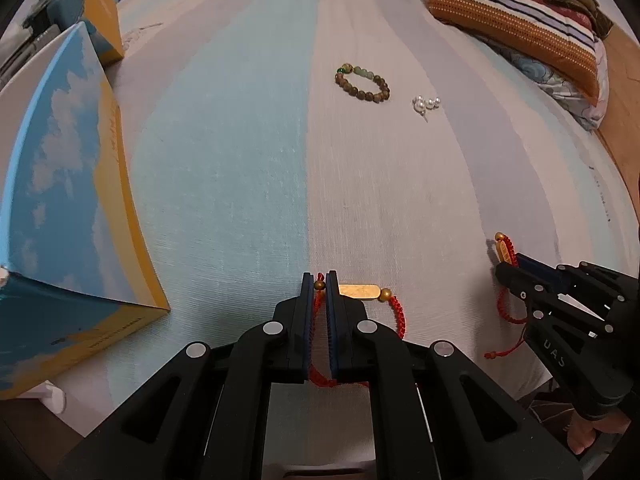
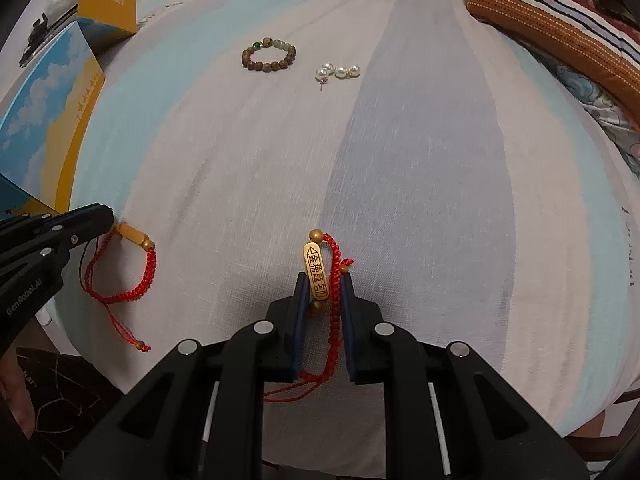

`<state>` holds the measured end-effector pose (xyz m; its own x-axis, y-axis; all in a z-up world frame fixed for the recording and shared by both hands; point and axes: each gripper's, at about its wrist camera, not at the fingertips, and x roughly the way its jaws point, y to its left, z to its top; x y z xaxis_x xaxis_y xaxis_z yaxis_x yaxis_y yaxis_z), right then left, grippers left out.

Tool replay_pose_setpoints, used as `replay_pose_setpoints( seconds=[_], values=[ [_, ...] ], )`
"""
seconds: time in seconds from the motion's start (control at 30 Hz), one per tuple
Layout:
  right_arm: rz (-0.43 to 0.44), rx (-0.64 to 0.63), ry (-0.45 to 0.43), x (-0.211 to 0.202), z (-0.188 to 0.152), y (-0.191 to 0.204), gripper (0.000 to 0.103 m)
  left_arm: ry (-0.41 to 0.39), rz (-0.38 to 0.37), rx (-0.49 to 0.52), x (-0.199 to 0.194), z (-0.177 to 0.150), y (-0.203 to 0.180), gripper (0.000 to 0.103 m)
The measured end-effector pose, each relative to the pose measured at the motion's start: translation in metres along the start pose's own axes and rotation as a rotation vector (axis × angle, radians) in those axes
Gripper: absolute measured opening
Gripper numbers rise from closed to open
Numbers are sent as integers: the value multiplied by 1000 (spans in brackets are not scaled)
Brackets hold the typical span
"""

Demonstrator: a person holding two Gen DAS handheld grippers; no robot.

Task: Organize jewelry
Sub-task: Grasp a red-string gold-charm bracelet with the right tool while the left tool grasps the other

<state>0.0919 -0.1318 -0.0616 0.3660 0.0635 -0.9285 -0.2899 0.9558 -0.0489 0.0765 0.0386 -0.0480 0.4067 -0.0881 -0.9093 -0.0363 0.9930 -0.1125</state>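
Observation:
My left gripper (image 1: 319,280) is shut on the red cord of a bracelet with a gold bar (image 1: 359,291), low on the striped sheet; it shows in the right wrist view too (image 2: 132,268). My right gripper (image 2: 324,280) is shut on a second red cord bracelet whose gold engraved bar (image 2: 316,272) stands upright between the fingers; it also shows in the left wrist view (image 1: 505,250). A brown bead bracelet (image 1: 362,82) (image 2: 269,57) and pearl earrings (image 1: 426,103) (image 2: 337,72) lie farther away on the sheet.
A blue-and-yellow box (image 1: 72,216) (image 2: 44,116) stands at the left, with a yellow box (image 1: 102,12) (image 2: 107,2) behind it. Striped folded bedding (image 1: 516,20) (image 2: 560,28) lies at the far right. The bed's near edge is below both grippers.

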Motion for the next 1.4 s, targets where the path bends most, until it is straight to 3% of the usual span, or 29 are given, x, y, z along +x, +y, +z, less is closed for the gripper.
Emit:
replay_pose_setpoints(
  seconds=[0.3,0.37,0.43,0.47,0.8,0.97,1.03,1.13,1.4],
  values=[
    [-4,4,-10,-4,-2,-2,14,11,0,7,1,0,-1,8],
    [-7,1,-6,-3,-2,-2,14,23,14,19,4,-1,-3,14],
    [-6,-2,-5,-3,-2,-1,15,13,6,16,2,-1,-3,40],
    [-6,-2,-5,-3,-1,-1,15,7,4,12,1,-1,-3,43],
    [-3,2,-5,-3,1,-2,15,45,19,56,11,-8,-8,47],
    [-1,-2,-5,-3,1,-2,15,65,45,80,21,-11,-10,40],
    [-2,-1,-5,-3,1,-2,15,63,65,87,21,-10,-10,23],
    [-1,0,-7,-3,2,-2,14,62,55,97,18,-10,-10,6],
    [-2,9,-18,-5,3,-4,15,10,54,59,5,-6,-6,6]
  ],
)
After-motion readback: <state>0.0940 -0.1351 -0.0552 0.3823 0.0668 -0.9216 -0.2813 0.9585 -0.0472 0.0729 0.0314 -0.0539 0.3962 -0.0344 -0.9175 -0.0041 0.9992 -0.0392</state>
